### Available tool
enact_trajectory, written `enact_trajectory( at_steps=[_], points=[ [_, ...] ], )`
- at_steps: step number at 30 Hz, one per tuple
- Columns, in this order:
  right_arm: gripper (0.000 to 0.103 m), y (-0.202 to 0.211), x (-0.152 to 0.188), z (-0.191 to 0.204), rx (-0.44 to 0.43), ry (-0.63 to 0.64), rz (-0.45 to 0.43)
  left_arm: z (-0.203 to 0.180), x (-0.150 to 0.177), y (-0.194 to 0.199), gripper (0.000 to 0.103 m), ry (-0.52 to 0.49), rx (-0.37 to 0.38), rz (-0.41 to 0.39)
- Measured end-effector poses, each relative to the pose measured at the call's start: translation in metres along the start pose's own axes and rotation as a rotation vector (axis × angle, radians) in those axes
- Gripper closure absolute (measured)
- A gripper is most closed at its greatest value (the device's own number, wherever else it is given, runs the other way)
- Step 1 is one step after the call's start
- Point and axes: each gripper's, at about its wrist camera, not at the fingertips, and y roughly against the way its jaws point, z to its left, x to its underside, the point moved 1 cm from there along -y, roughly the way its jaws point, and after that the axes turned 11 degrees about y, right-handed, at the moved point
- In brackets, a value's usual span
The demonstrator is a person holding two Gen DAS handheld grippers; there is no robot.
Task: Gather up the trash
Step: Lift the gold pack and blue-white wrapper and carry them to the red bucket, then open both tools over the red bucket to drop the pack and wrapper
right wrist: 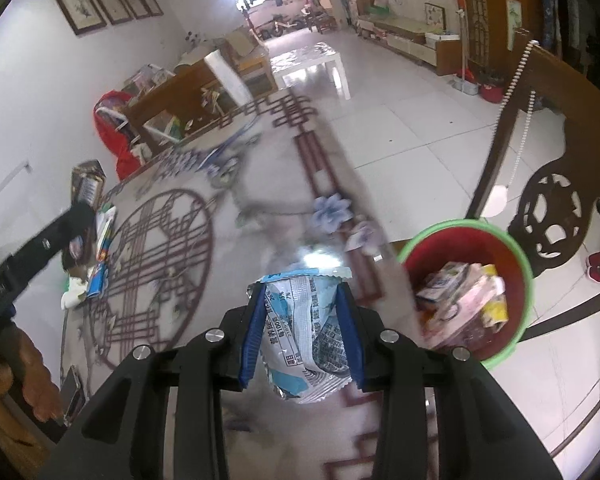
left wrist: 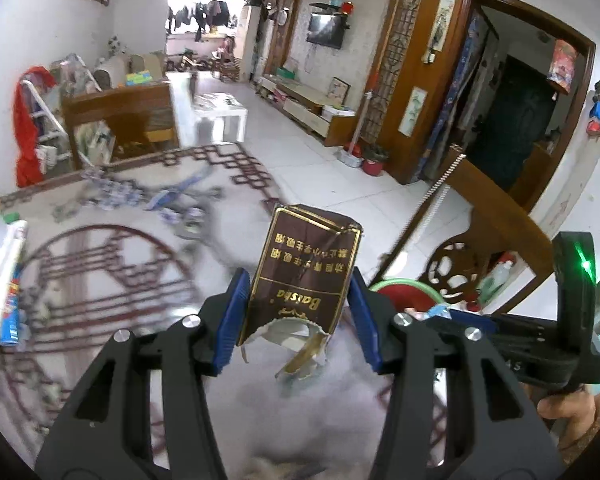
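Left gripper [left wrist: 298, 312] pinched torn brown cigarette pack [left wrist: 306, 276] between blue pads, held above patterned table [left wrist: 112, 280]. Right gripper [right wrist: 302, 334] clamped crumpled blue-white wrapper [right wrist: 306, 328] over table edge. Red bin [right wrist: 466, 292] with green rim sat just right of wrapper, already holding wrappers. More litter lay at table's left side.

Left tongs [left wrist: 298, 312] gripping torn, seemingly empty cigarette pack [left wrist: 304, 276]

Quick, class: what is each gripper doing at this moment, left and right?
Left gripper: closed on a torn brown cigarette pack.
Right gripper: closed on a blue-and-white snack wrapper.
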Motion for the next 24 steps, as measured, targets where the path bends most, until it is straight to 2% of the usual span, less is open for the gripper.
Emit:
enact_trajectory(
  at_steps=[10, 13, 15, 16, 17, 21, 23, 24],
  points=[
    [0.068, 0.013, -0.004, -0.110, 0.042, -0.092, -0.009, -0.103, 0.015, -0.071, 0.055, -0.051, 0.092, 0.066],
    [0.066, 0.015, -0.007, -0.134, 0.047, -0.112, -0.012, -0.126, 0.018, -0.088, 0.055, -0.068, 0.097, 0.086],
    [0.059, 0.016, -0.009, -0.146, 0.046, -0.124, -0.017, -0.136, 0.019, -0.096, 0.054, -0.074, 0.105, 0.092],
    [0.053, 0.016, -0.009, -0.152, 0.045, -0.133, -0.020, -0.141, 0.019, -0.099, 0.045, -0.075, 0.111, 0.091],
    [0.046, 0.015, -0.009, -0.158, 0.044, -0.140, -0.022, -0.146, 0.019, -0.101, 0.031, -0.075, 0.116, 0.083],
    [0.042, 0.015, -0.008, -0.173, 0.055, -0.157, -0.020, -0.156, 0.011, -0.100, 0.020, -0.075, 0.117, 0.029],
    [0.031, 0.017, -0.008, -0.178, 0.062, -0.162, -0.033, -0.158, 0.006, -0.097, 0.009, -0.073, 0.107, -0.004],
    [0.031, 0.017, -0.008, -0.179, 0.066, -0.161, -0.039, -0.159, 0.002, -0.093, 0.008, -0.069, 0.099, -0.032]
  ],
)
